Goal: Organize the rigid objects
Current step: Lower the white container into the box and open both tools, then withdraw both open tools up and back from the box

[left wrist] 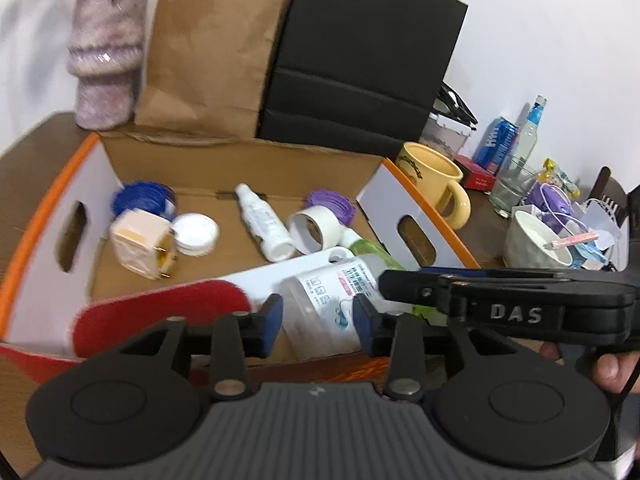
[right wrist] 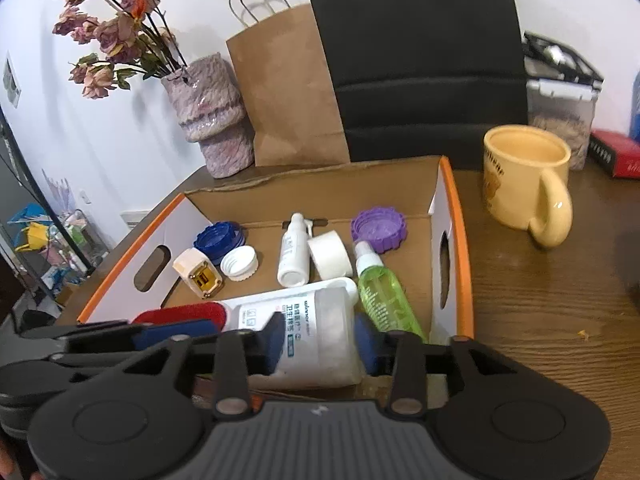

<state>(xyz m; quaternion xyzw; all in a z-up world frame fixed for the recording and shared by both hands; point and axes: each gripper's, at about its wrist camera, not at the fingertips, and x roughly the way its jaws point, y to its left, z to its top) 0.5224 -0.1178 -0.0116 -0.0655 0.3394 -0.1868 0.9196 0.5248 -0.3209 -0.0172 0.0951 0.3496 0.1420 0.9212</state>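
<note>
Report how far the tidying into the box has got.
Done: the cardboard box already holds caps, small bottles, a tape roll and a green spray bottle. In hand: nothing; both grippers, left and right, stand open around the big white bottle lying in the box. Left: the yellow mug sits outside.

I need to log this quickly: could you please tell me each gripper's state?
Left gripper: open, holding nothing.
Right gripper: open, holding nothing.

An open cardboard box with orange edges (right wrist: 454, 216) sits on the brown wooden tabletop (right wrist: 540, 312). A big white plastic bottle (right wrist: 304, 328) lies inside, between the right gripper's (right wrist: 320, 340) parted blue pads. A yellow mug (right wrist: 524, 176) stands nearby.
</note>
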